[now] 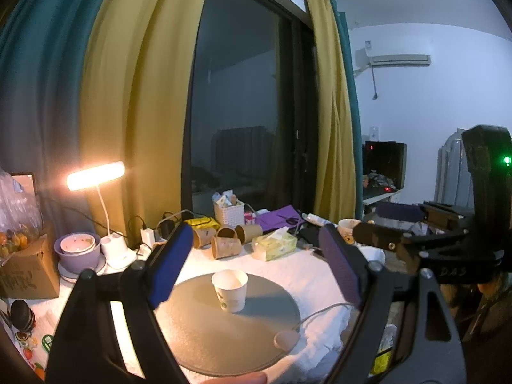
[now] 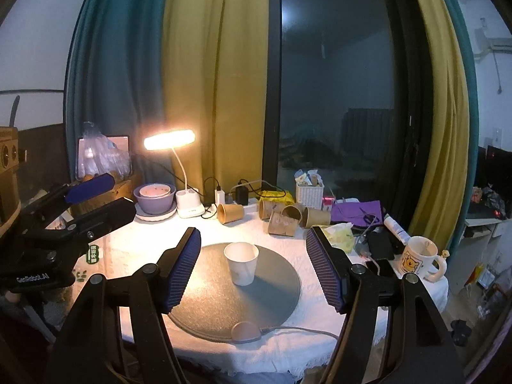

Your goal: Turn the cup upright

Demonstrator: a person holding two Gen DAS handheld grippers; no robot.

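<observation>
Cup upright on the mat, both tools clear.
The white paper cup (image 2: 241, 267) stands mouth-up mid grey round mat (image 2: 275, 307); left gripper (image 1: 256, 264) and right gripper (image 2: 256, 270), jaws apart, hold nothing. Any stray nudge could topple the light cup.

1. The left gripper (image 1: 256, 259) has black angular arms, each ending in a long blue ribbed pad (image 1: 169, 264).
2. Round silver screws (image 1: 138, 266) sit at the arm joints.
3. The right gripper (image 2: 252, 268) has the same black frame and blue ribbed pads (image 2: 184, 270).
4. White lettering (image 2: 32, 278) marks the left gripper's black body.
5. A green light (image 1: 507, 160) glows on the right gripper's body.
</observation>
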